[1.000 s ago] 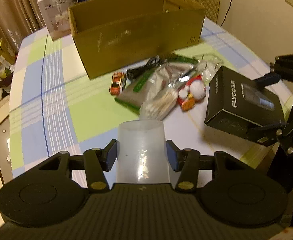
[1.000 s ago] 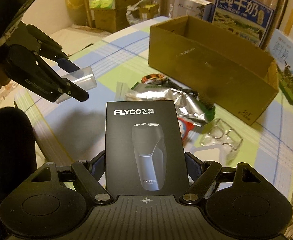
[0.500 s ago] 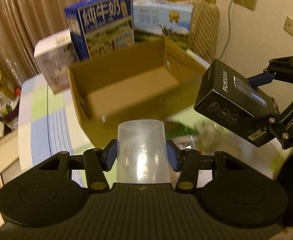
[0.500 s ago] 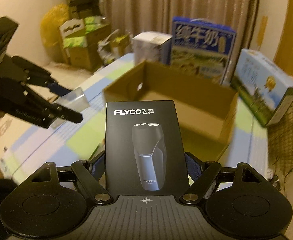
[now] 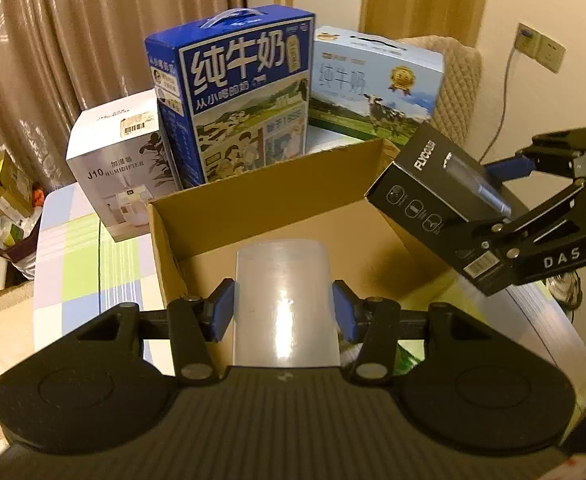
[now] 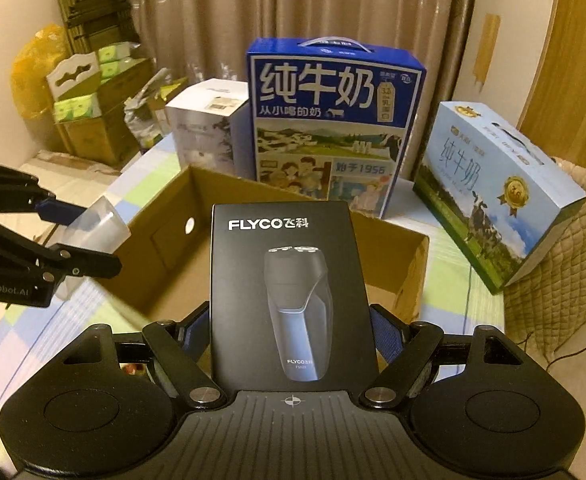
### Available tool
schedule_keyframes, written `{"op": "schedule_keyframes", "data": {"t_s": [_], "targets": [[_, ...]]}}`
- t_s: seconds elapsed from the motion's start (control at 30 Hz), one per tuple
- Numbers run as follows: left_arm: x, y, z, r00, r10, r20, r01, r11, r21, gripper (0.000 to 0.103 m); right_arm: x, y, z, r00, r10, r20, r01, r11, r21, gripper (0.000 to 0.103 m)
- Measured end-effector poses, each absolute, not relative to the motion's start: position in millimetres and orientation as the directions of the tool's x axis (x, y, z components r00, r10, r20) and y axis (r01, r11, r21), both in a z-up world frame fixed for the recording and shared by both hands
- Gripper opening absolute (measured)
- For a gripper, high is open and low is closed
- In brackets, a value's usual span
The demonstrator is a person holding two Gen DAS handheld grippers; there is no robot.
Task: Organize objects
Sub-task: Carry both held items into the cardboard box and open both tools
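Observation:
My left gripper (image 5: 285,314) is shut on a translucent plastic cup (image 5: 286,300), held just over the near wall of the open cardboard box (image 5: 261,196). My right gripper (image 6: 291,328) is shut on a black FLYCO shaver box (image 6: 289,292), held above the same cardboard box (image 6: 389,256). In the left wrist view the shaver box (image 5: 433,196) hangs over the box's right end, in the right gripper (image 5: 505,208). From the right wrist, the cup (image 6: 97,226) and left gripper (image 6: 75,236) show at the box's left end. The box's inside looks bare where visible.
Behind the cardboard box stand a blue milk carton (image 5: 237,92), a light-blue milk carton (image 5: 373,84) and a white humidifier box (image 5: 121,160). The table has a checked cloth (image 5: 89,276). A quilted chair back (image 5: 453,68) and curtains lie beyond; cartons clutter the floor at left.
Both grippers have lifted off the table and moved forward over the cardboard box, each still holding its item. The loose pile of small objects has dropped out of view.

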State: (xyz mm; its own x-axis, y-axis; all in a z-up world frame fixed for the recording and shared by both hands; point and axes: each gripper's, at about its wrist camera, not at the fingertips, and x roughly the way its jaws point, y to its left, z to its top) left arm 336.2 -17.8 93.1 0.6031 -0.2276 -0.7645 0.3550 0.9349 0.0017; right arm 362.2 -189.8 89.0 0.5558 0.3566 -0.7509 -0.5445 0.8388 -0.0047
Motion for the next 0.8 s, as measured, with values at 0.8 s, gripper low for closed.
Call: {"op": "schedule_keyframes", "data": {"t_s": [0.8], "targets": [[367, -2, 63, 0.641, -0.23, -0.732, 0.22, 0.969, -0.112, 0.083, 413, -186, 52, 0.581, 0.36, -0.73, -0.448, 0.89, 0.082, 0.079]]}}
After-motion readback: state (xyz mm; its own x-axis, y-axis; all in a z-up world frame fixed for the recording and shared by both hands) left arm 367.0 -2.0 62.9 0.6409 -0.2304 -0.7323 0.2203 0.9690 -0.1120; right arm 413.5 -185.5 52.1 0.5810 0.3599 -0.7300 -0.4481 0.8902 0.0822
